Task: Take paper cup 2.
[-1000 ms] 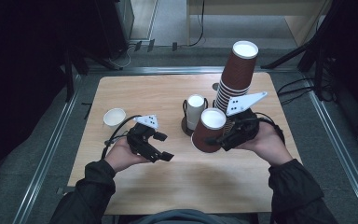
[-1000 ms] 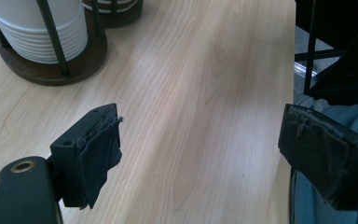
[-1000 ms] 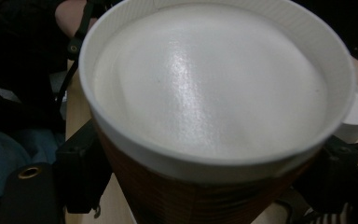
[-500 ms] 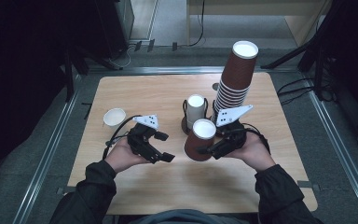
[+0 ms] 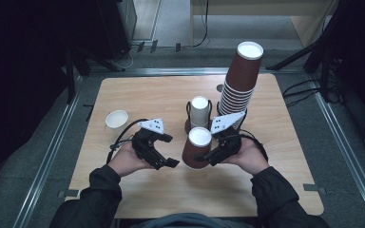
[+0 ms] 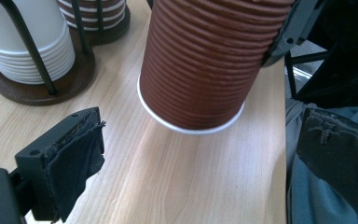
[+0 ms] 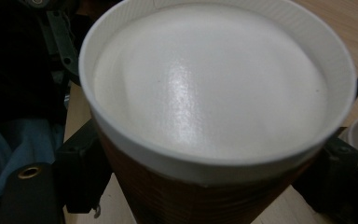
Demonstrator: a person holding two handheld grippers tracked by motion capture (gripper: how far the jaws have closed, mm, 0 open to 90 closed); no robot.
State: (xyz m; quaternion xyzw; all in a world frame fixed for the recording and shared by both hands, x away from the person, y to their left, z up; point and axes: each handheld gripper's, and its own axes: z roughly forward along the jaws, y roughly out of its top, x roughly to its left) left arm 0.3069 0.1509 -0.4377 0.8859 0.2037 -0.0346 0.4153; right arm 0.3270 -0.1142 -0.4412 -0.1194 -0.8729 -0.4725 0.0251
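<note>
A brown ribbed paper cup (image 5: 196, 151) hangs upside down, its white base up, tilted low over the wooden table (image 5: 138, 95). My right gripper (image 5: 204, 156) is shut on its wall from the right side. In the right gripper view the cup (image 7: 209, 93) sits between the two black jaws of my right gripper (image 7: 205, 186). My left gripper (image 5: 168, 151) rests left of the cup, apart from it. Its jaws have just been opening and stand open with nothing between them. In the left gripper view the cup's white rim (image 6: 186, 127) hovers at the tabletop beyond my left gripper (image 6: 205, 163).
A tall stack of upturned brown cups (image 5: 240, 80) stands behind my right hand. White cups (image 5: 199, 111) sit in a dark wire holder mid-table. A single white cup (image 5: 117, 119) stands upright at the left. The near table edge runs just below the forearms.
My right hand has brought the brown cup down and leftward, toward the table's near middle. The left hand stayed put while its jaws spread wider.
</note>
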